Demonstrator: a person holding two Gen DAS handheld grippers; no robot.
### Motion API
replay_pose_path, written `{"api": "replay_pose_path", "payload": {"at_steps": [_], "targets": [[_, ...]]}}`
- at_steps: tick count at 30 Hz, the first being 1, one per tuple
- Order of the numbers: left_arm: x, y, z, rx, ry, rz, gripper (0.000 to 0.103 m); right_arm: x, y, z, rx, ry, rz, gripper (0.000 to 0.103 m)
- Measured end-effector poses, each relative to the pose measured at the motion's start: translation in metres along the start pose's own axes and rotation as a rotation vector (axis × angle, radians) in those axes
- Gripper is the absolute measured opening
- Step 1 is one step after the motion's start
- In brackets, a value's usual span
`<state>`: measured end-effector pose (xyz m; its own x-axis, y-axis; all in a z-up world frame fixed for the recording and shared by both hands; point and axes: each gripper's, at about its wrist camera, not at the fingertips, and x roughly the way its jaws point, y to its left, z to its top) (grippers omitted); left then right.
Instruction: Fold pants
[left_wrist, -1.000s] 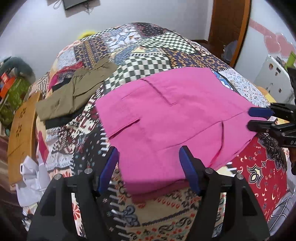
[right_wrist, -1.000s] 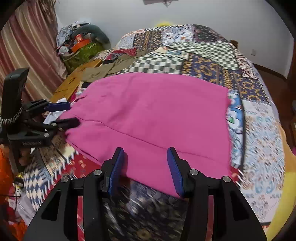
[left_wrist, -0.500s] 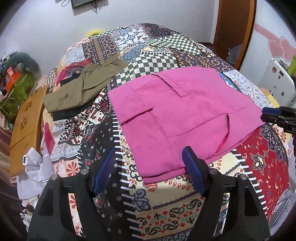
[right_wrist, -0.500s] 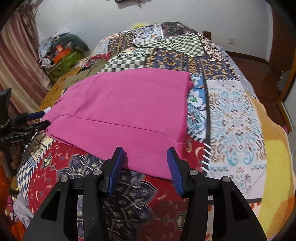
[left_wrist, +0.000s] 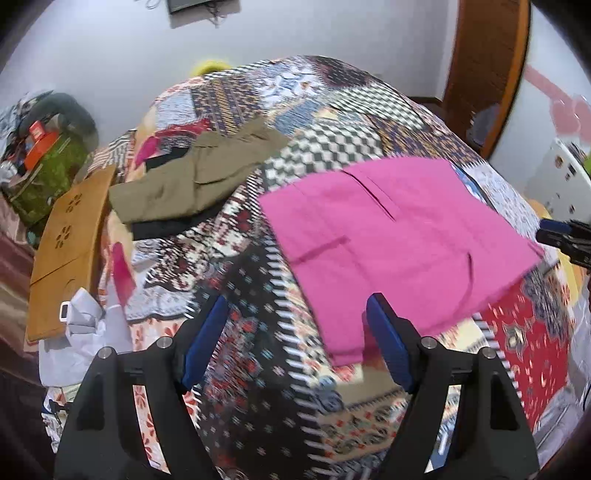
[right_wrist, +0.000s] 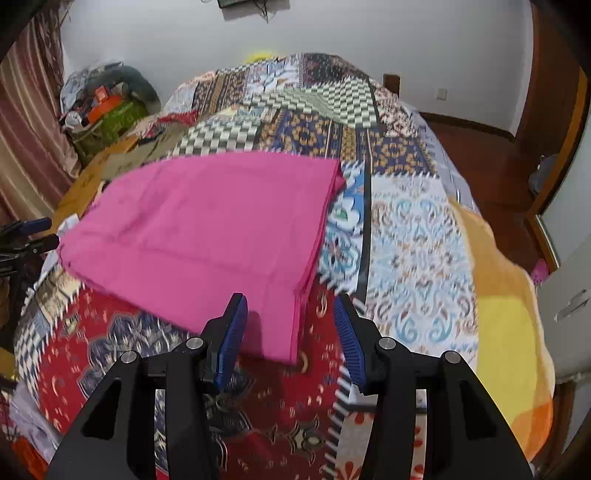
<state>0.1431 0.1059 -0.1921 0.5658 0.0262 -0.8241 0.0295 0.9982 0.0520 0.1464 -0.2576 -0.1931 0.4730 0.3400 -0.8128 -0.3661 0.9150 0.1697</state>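
Pink pants (left_wrist: 391, 236) lie folded flat on the patchwork bed cover (left_wrist: 258, 332); they also show in the right wrist view (right_wrist: 207, 229). My left gripper (left_wrist: 295, 332) is open and empty, above the cover just left of the pants' near corner. My right gripper (right_wrist: 291, 325) is open and empty, its jaws either side of the pants' near right corner, apart from the cloth. The right gripper's tips show at the right edge of the left wrist view (left_wrist: 561, 236). The left gripper's tips show at the left edge of the right wrist view (right_wrist: 29, 232).
Folded olive pants (left_wrist: 195, 177) lie on a dark garment at the bed's far left. A wooden board (left_wrist: 70, 243) and a white cloth (left_wrist: 81, 332) sit by the left edge. A green bag (left_wrist: 44, 173), a white cabinet (left_wrist: 561, 181) and a door (left_wrist: 487, 66) surround the bed.
Both grippers have pulled back from the pink pants and drifted outward, the left to the left, the right to the right. The pants lie released on the cover.
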Motion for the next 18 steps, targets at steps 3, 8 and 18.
{"api": "replay_pose_path", "payload": {"at_steps": [3, 8, 18], "targets": [[0.006, 0.013, 0.016, -0.036, -0.004, 0.027, 0.078, -0.001, 0.000, 0.015, -0.006, -0.033, 0.002, 0.052], [0.025, 0.029, 0.046, -0.090, -0.011, 0.048, 0.078, 0.007, 0.000, 0.039, -0.023, -0.072, 0.007, 0.057], [0.092, 0.049, 0.087, -0.186, 0.060, -0.001, 0.078, 0.054, -0.014, 0.086, -0.036, -0.077, 0.013, 0.057]]}}
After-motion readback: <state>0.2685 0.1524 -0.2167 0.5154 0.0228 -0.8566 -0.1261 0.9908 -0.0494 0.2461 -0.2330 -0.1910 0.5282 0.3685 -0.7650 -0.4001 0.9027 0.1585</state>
